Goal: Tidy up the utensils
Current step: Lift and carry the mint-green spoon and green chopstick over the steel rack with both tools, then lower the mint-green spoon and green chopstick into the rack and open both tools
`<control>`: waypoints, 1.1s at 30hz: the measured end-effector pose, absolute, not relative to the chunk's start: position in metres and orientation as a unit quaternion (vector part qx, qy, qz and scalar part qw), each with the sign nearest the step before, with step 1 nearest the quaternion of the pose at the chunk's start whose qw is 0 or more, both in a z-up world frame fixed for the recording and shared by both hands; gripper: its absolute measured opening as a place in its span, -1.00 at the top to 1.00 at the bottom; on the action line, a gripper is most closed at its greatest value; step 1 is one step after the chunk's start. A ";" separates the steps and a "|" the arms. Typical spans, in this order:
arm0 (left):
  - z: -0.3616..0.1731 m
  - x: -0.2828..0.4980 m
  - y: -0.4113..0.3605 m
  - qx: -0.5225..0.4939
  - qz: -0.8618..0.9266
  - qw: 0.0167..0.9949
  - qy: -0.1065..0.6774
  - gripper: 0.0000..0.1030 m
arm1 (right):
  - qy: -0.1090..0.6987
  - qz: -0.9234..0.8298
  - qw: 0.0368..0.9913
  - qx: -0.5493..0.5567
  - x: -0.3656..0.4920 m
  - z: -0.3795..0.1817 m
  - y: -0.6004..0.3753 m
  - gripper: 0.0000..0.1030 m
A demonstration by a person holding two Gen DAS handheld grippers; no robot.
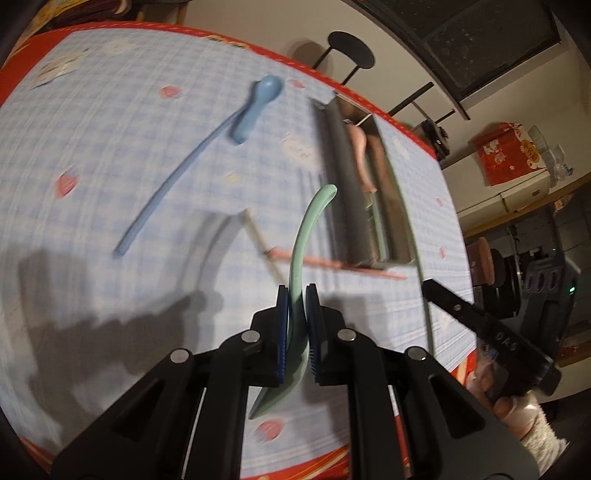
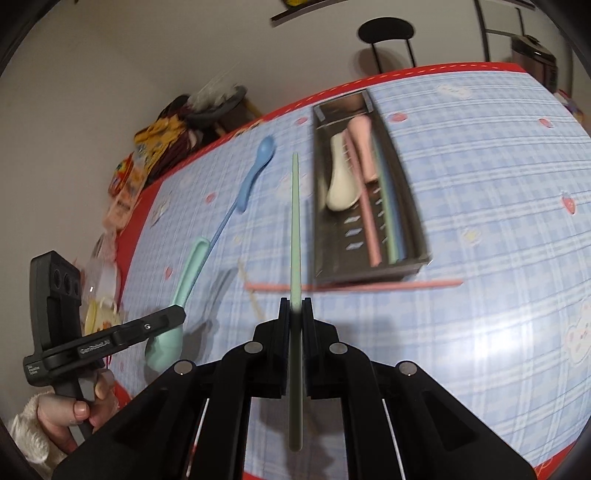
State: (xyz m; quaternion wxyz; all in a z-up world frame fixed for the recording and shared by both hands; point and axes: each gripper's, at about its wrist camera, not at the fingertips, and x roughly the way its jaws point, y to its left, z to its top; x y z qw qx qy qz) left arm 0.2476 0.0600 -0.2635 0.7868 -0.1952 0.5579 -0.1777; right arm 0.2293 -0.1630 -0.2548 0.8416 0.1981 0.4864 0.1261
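My left gripper (image 1: 296, 295) is shut on a mint green spoon (image 1: 301, 236), held above the table; the spoon also shows in the right wrist view (image 2: 188, 269). My right gripper (image 2: 295, 306) is shut on a green chopstick (image 2: 295, 221), which also shows in the left wrist view (image 1: 417, 240). A dark utensil tray (image 2: 410, 206) holds a cream spoon (image 2: 341, 173), a pink spoon (image 2: 364, 147) and pink, green and blue chopsticks. A blue spoon (image 1: 255, 107) and a blue chopstick (image 1: 166, 188) lie left of the tray. A pink chopstick (image 2: 354, 285) and a cream chopstick (image 1: 260, 240) lie in front of it.
The table has a blue checked cloth with a red border (image 2: 207, 147). A black chair (image 2: 386, 35) stands behind the far edge. Snack bags and clutter (image 2: 147, 155) sit at the table's left end. Shelves with a red box (image 1: 509, 151) stand to the right.
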 end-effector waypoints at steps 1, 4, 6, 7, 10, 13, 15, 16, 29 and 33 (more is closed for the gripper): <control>-0.261 0.256 0.053 -0.198 -0.184 0.786 0.556 0.74 | 0.485 0.120 0.843 0.200 0.236 -0.254 -0.169 0.87; -0.254 0.286 0.031 -0.209 -0.198 0.785 0.549 0.74 | 0.483 0.106 0.846 0.200 0.255 -0.252 -0.180 0.87; -0.251 0.307 0.017 -0.217 -0.201 0.785 0.544 0.74 | 0.483 0.100 0.847 0.200 0.268 -0.252 -0.186 0.87; -0.251 0.319 0.009 -0.224 -0.201 0.784 0.542 0.74 | 0.481 0.096 0.848 0.199 0.277 -0.252 -0.189 0.87; -0.254 0.350 -0.011 -0.254 -0.199 0.774 0.544 0.74 | 0.476 0.090 0.854 0.191 0.296 -0.252 -0.196 0.87; -0.262 0.378 -0.032 -0.279 -0.194 0.764 0.549 0.74 | 0.475 0.087 0.855 0.188 0.309 -0.253 -0.201 0.87; -0.268 0.390 -0.041 -0.290 -0.186 0.759 0.552 0.74 | 0.477 0.087 0.854 0.187 0.316 -0.255 -0.204 0.87; -0.272 0.395 -0.044 -0.298 -0.181 0.756 0.554 0.74 | 0.478 0.086 0.854 0.185 0.319 -0.256 -0.204 0.87; -0.306 0.418 -0.061 -0.306 -0.120 0.756 0.566 0.74 | 0.494 0.073 0.845 0.193 0.338 -0.280 -0.210 0.87; -0.308 0.421 -0.064 -0.295 -0.115 0.761 0.566 0.74 | 0.498 0.066 0.844 0.190 0.343 -0.286 -0.210 0.87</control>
